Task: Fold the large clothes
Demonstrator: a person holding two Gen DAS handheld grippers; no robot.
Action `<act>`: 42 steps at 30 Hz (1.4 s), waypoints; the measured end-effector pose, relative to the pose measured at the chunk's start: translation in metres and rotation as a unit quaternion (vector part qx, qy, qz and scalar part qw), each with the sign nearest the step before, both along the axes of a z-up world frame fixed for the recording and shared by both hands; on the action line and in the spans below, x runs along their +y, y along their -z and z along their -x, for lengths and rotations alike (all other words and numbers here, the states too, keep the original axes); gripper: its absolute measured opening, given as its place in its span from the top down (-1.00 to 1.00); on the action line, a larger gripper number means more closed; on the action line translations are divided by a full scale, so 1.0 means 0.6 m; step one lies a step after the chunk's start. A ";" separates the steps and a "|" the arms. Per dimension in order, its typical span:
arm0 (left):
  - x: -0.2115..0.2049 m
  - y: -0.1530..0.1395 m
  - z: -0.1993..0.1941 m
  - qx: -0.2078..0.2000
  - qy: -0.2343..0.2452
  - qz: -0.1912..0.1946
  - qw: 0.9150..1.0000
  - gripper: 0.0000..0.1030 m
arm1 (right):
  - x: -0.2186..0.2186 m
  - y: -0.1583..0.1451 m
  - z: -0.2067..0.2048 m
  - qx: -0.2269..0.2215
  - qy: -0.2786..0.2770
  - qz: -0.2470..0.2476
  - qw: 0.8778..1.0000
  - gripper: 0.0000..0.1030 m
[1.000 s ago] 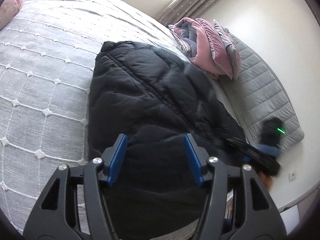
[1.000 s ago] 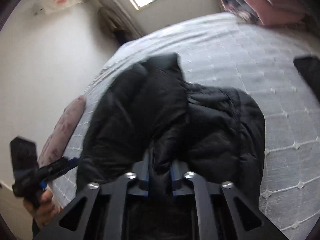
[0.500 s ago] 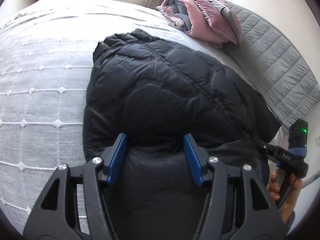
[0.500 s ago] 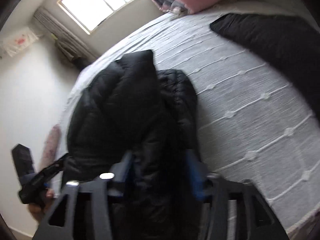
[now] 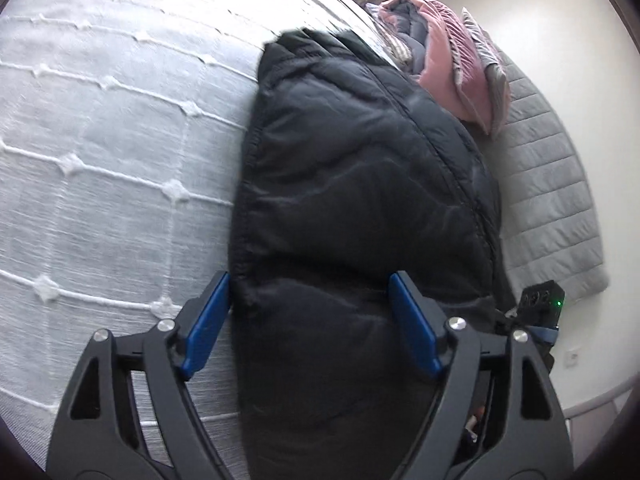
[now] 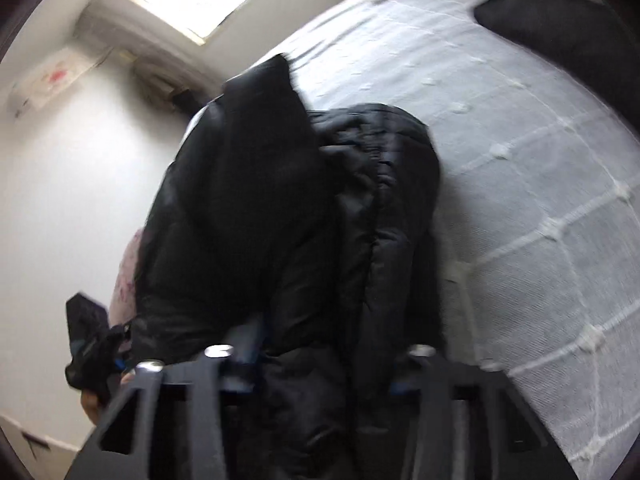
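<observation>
A black puffer jacket [image 5: 352, 184] lies folded lengthwise on the white bedspread [image 5: 100, 140]. My left gripper [image 5: 312, 320] hovers low over its near end. Its jaws are opening wide: the left pad is at the jacket's edge, the right pad stands over the fabric, and neither presses. In the blurred right wrist view the jacket [image 6: 260, 200] is bunched between the fingers of my right gripper [image 6: 324, 364]. Those jaws still stand wide apart and are closing on the fabric. The right gripper's body [image 5: 540, 312] shows at the jacket's right side, the left one [image 6: 92, 352] in a hand.
A pink and grey quilt pile [image 5: 448, 64] sits at the head of the bed against a grey quilted headboard [image 5: 548, 184]. Another dark garment [image 6: 560, 28] lies on the far part of the bedspread [image 6: 520, 160]. A pink pillow [image 6: 124, 280] lies at the bed's edge.
The left gripper sank closer to the jacket and its jaws spread wider. The right gripper let go of the pinched fold, opened wide, rolled and dropped lower over the jacket.
</observation>
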State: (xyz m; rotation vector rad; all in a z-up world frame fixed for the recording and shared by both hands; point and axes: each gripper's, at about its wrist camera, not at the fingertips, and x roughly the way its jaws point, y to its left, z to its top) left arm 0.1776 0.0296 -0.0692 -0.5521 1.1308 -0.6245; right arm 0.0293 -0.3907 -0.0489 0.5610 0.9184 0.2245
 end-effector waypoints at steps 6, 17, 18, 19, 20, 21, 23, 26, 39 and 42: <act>0.018 0.007 -0.008 0.014 -0.012 0.015 1.000 -0.56 | 0.061 -0.100 0.027 -0.183 -0.132 -0.043 0.973 0.70; -0.002 -0.003 0.014 -0.014 0.024 -0.010 1.000 -0.57 | 0.020 -0.011 0.021 -0.024 0.032 0.072 0.997 -0.38; -0.002 -0.001 0.014 -0.013 0.024 -0.009 1.000 -0.57 | 0.023 -0.011 0.026 -0.021 0.042 0.088 0.995 -0.51; -0.002 0.001 0.012 -0.010 0.022 -0.008 1.000 -0.59 | 0.022 -0.010 0.029 -0.015 0.046 0.092 0.995 -0.62; 0.000 0.005 0.010 -0.005 0.020 -0.004 1.000 -0.61 | 0.013 -0.008 0.027 -0.010 0.045 0.082 0.996 -0.65; 0.005 0.010 0.007 0.003 0.017 0.001 1.000 -0.66 | 0.008 -0.001 0.025 0.000 0.045 0.065 0.997 -0.68; 0.009 0.021 0.004 0.017 0.014 0.014 1.000 -0.67 | -0.012 0.022 0.005 0.032 0.047 0.021 0.998 -0.80; 0.009 0.026 0.002 0.022 0.013 0.027 0.999 -0.67 | -0.019 0.035 -0.015 0.048 0.034 -0.011 0.998 -0.59; 0.017 0.034 0.015 0.026 0.011 0.031 0.999 -0.70 | -0.011 0.028 -0.052 0.007 -0.025 -0.037 0.999 -0.26; 0.007 0.033 0.022 0.017 0.012 0.014 1.000 -0.75 | -0.012 0.021 -0.042 0.010 -0.013 -0.006 1.000 -0.59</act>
